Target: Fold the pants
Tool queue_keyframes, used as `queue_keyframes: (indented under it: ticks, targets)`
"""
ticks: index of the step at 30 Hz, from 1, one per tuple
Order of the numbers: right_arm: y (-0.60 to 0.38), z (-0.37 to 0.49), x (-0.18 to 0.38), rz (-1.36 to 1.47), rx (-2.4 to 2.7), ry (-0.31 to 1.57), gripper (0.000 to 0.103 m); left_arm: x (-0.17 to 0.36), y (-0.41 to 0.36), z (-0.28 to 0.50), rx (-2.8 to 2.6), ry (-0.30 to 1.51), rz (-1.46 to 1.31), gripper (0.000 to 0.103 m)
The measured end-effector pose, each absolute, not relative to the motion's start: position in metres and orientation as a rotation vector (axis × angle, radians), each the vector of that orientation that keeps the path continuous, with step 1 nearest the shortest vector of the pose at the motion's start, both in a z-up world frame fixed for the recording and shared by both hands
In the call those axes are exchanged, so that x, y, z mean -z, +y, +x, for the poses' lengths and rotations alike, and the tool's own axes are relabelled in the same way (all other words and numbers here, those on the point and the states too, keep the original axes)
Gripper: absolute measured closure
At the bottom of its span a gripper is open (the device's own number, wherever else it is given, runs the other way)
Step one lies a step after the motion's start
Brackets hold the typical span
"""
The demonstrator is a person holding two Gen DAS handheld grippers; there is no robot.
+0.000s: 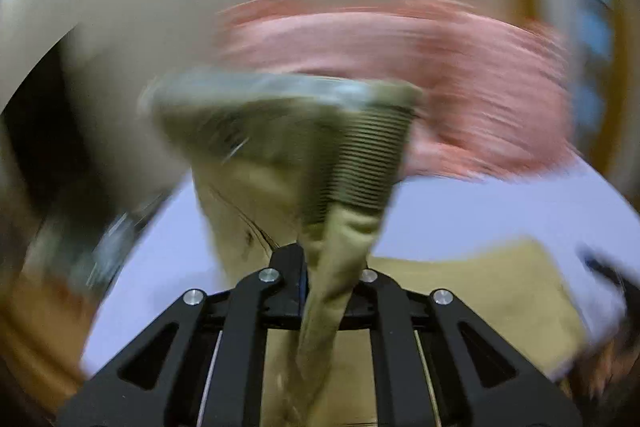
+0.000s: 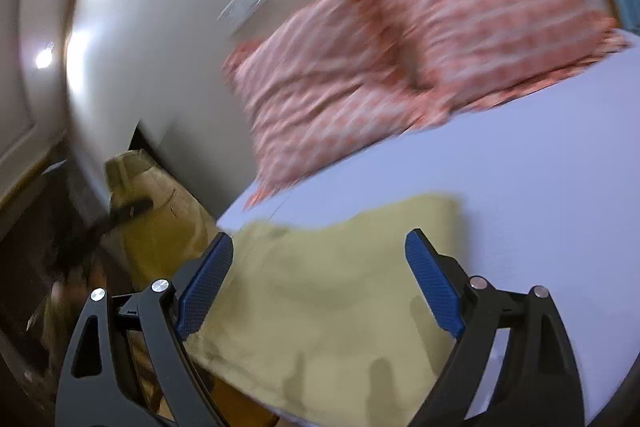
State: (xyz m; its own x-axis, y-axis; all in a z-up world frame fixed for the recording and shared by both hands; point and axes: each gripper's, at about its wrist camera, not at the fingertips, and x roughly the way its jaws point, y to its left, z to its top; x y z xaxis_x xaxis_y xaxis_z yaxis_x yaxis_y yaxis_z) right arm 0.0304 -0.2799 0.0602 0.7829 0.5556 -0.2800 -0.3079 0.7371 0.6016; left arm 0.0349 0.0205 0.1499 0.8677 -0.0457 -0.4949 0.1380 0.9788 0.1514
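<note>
The pants are olive-khaki and lie partly on a pale lavender bed sheet, with one end hanging past the bed's edge. My left gripper is shut on the ribbed waistband end of the pants and holds it lifted above the bed; it also shows in the right wrist view at the left with that cloth hanging. My right gripper is open and empty, its blue pads spread just above the flat part of the pants.
Two pink-and-white striped pillows lie at the head of the bed against a cream wall. The bed's edge runs along the left in the right wrist view, with dark floor beyond. The left wrist view is blurred by motion.
</note>
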Motion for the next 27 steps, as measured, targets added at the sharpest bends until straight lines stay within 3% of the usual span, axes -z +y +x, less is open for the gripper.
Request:
queue_keyframes:
  ticks: [5,9,13,15,18,23,25,27]
  targets:
    - [-0.334,0.023,-0.052,0.689,-0.408,0.490,0.013,-0.063,-0.125,-0.002,0.424,0.567,0.502,0.095]
    - [-0.335,0.033,-0.037,0.705,-0.418,0.596,0.013,-0.016,-0.144,-0.023,0.446,0.582,0.590,0.090]
    - [-0.310,0.061,-0.023,0.628,-0.453,0.723,0.020,-0.041,-0.108,-0.045,0.512,0.577,0.455,0.072]
    - [-0.299,0.072,-0.017,0.590,-0.458,0.772,0.027,-0.057,-0.074,-0.048,0.551,0.602,0.331,0.052]
    - [-0.287,0.083,-0.007,0.539,-0.431,0.816,0.037,-0.077,-0.012,-0.021,0.459,0.628,0.128,0.040]
    - [-0.280,0.089,-0.004,0.515,-0.468,0.805,0.037,-0.054,0.092,0.061,0.214,0.825,-0.149,0.036]
    - [-0.281,0.091,-0.003,0.523,-0.485,0.802,0.042,-0.042,0.103,0.082,0.231,0.894,-0.200,0.036]
    - [-0.283,0.094,-0.001,0.542,-0.529,0.803,0.052,-0.030,0.102,0.095,0.302,0.956,-0.231,0.035]
